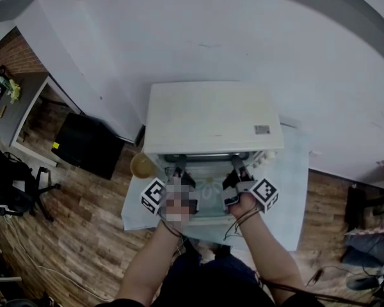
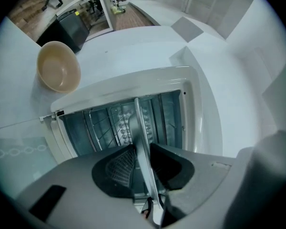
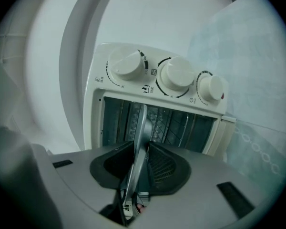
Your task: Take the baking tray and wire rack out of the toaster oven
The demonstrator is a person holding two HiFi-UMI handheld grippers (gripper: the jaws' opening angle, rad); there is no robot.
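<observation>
A white toaster oven (image 1: 211,117) stands on the table with its door down and its mouth facing me. A grey metal baking tray (image 2: 140,128) sits in the mouth, edge-on in both gripper views. My left gripper (image 2: 143,171) is shut on the tray's front rim at its left end. At the other end of the rim (image 3: 142,123), below the oven's three knobs (image 3: 176,75), my right gripper (image 3: 140,163) is shut too. In the head view both grippers, left (image 1: 179,171) and right (image 1: 237,169), reach into the oven front. The wire rack (image 2: 102,125) lies inside, behind the tray.
A tan bowl (image 2: 58,67) rests on the table left of the oven. A pale cloth (image 1: 288,190) covers the table. On the wooden floor to the left are a black box (image 1: 86,144) and an office chair (image 1: 19,184). A white wall runs behind the oven.
</observation>
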